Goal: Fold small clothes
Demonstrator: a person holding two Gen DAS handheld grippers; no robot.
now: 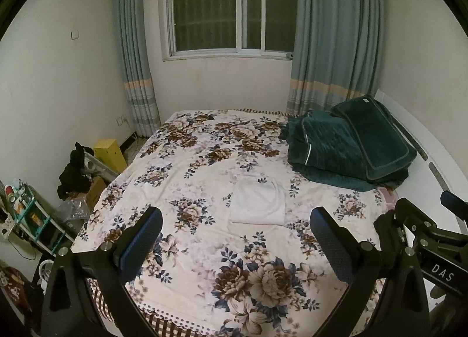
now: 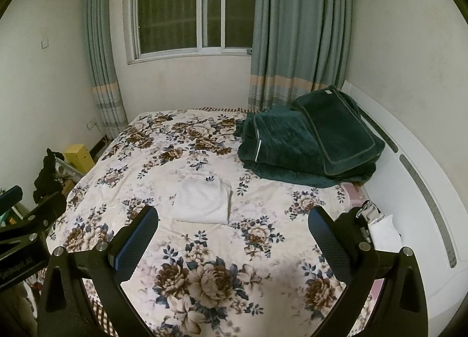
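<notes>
A bedroom with pale walls, a dark window between grey-green curtains, and a bed under a floral sheet fills both views. The left gripper hangs above the near end of the bed with its jaws spread wide and nothing between them; the right gripper is likewise released and empty, level with the other and just to its right, so that each one's black frame shows at the side of the other's view. Beyond the fingertips of both, near the middle of the sheet, lies the white garment, folded into a flat rectangle with its edges roughly square to the bed. Bare floral sheet surrounds it on every side, with open room towards the foot, the left edge and the window end. Farther back on the right, a dark green quilt is heaped against the white headboard, well apart from the garment. At the right edge of the bed, close to the right gripper, sits a small bundle of cloth, partly hidden by the finger. On the floor left of the bed stand a yellow box, a cardboard box and a small green rack crowded with small items too tiny to name; black clothing is draped just beside the boxes.
</notes>
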